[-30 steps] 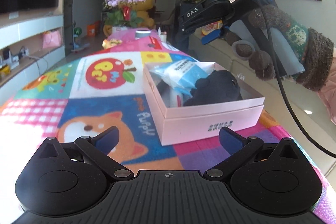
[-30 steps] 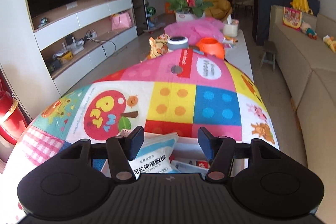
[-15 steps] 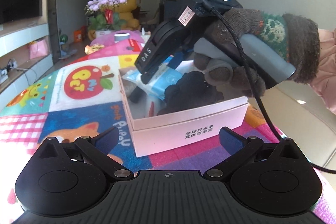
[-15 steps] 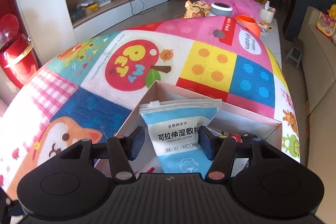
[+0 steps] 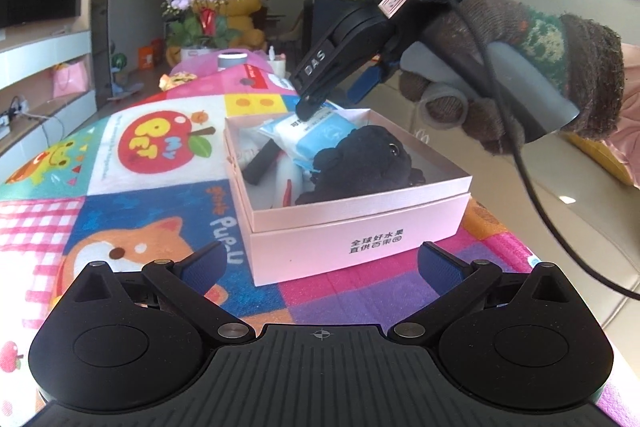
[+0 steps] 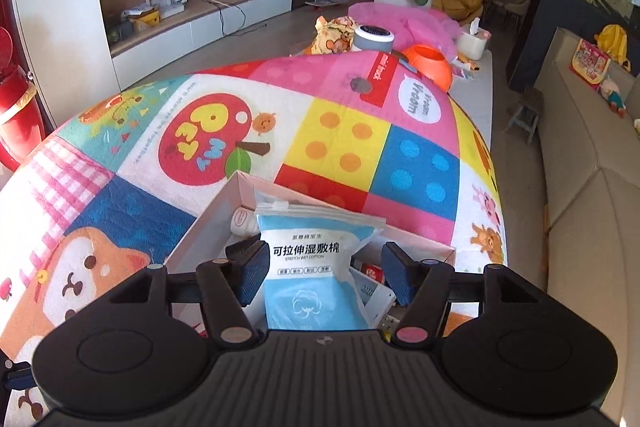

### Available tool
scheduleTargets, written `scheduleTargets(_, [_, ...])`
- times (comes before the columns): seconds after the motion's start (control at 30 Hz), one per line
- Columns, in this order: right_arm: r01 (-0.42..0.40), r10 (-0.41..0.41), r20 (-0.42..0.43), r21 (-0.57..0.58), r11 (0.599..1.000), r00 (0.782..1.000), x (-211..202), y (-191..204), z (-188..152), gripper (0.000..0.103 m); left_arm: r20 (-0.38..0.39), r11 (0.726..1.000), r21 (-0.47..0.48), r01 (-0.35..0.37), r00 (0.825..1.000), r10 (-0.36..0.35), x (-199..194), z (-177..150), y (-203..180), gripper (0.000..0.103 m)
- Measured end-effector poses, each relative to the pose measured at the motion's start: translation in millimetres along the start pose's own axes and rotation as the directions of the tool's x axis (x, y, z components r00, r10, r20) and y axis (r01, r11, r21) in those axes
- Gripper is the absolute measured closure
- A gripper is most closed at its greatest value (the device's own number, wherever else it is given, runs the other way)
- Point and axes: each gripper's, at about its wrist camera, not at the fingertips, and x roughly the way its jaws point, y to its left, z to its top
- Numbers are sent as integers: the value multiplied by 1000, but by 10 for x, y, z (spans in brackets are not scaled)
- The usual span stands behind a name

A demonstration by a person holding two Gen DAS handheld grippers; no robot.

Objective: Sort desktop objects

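Box (image 5: 360, 223): top left open; inside crowded by the packet (image 6: 316, 267), a black plush (image 5: 368, 163) and smaller items.
Above box: taken up by the right gripper (image 6: 324, 275).
Mat (image 5: 132, 195) left of box: bare, passage allowed.
Far end: blocked by an orange bowl (image 6: 428, 65) and a grey can (image 6: 374, 37).

We see a brown knit glove (image 5: 500, 67) with green patterned cuff, pink sleeve (image 5: 630, 75), black cable, "DAS" lettering on the right gripper (image 5: 306, 111). Left gripper (image 5: 320, 263): black ribbed body, blue pads (image 5: 204, 263), silver pivot screws.
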Motion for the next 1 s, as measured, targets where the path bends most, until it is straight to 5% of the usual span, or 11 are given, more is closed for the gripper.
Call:
scheduleTargets(0.17, [65,-67,-18,-76,995,998,293,249,-97,41,8,1000,-6,-8,1000,8,-68,-7,17,0])
scheduleTargets(0.2, [76,-79,-21,-109,991,997,336,300,-111,52,8,1000,-10,-11,1000,11,-71,-8,31,0])
scheduleTargets(0.47, [-129,134,8,-218,967,991,113,380,-170,57,1,1000,-23,-2,1000,2,-47,-15,34,0])
scheduleTargets(0.57, [-155,159,3,-198,968,987,115,323,-191,53,-3,1000,-16,13,1000,-13,-43,-14,15,0])
scheduleTargets(0.63, [-152,153,-8,-171,973,988,131,274,-192,36,-6,1000,-13,8,1000,-8,-40,-22,11,0])
scheduleTargets(0.77, [-165,172,103,-70,984,980,-29,72,-124,36,-11,1000,-18,3,1000,-3,-12,-8,22,0])
scheduleTargets(0.87, [-95,72,167,135,986,983,-13,-135,20,65,-11,1000,-8,9,1000,-9,-1,9,-7,0])
scheduleTargets(0.93, [-23,3,84,236,971,996,190,-242,100,73,-10,1000,4,14,1000,-14,-9,16,-39,0])
scheduleTargets(1.0, [-46,45,11,260,965,999,405,-286,89,75,-12,1000,14,11,1000,-11,-9,22,-48,0])
